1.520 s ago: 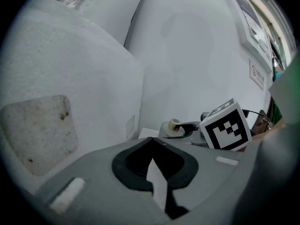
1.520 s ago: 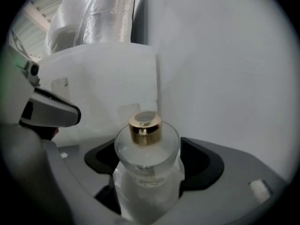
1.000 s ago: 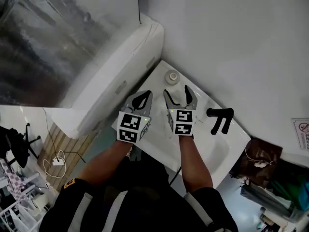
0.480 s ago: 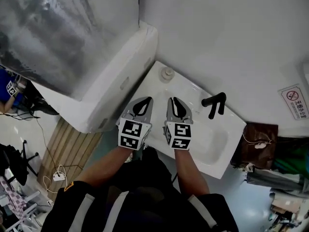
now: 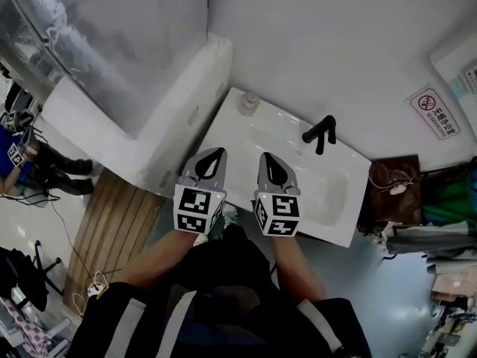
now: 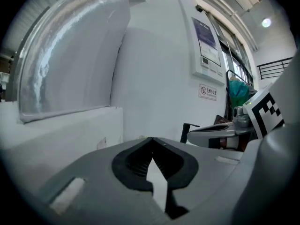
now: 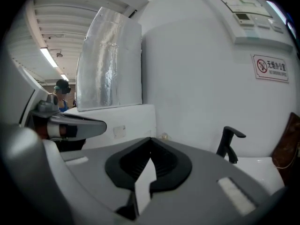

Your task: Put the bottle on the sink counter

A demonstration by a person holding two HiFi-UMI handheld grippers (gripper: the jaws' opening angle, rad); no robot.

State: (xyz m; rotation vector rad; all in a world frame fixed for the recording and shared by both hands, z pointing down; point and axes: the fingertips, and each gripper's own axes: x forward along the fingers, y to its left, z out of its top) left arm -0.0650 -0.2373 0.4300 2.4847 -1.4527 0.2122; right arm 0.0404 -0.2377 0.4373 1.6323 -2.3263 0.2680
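Standing on the white sink bench (image 5: 279, 136), left of the black faucet (image 5: 320, 133), is the small pale bottle (image 5: 248, 103). On the faucet's near side, the left claw (image 5: 216, 153) and right claw (image 5: 267, 156) are both fully closed, holding nothing.

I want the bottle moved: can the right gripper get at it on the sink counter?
Probably yes: the bottle stands alone in a corner of the sink counter, nothing between it and the right gripper, though its jaws are shut.

The right gripper (image 7: 151, 142) has its jaws closed on nothing; beyond stand a black faucet (image 7: 228, 144) and the small bottle (image 7: 163, 136).
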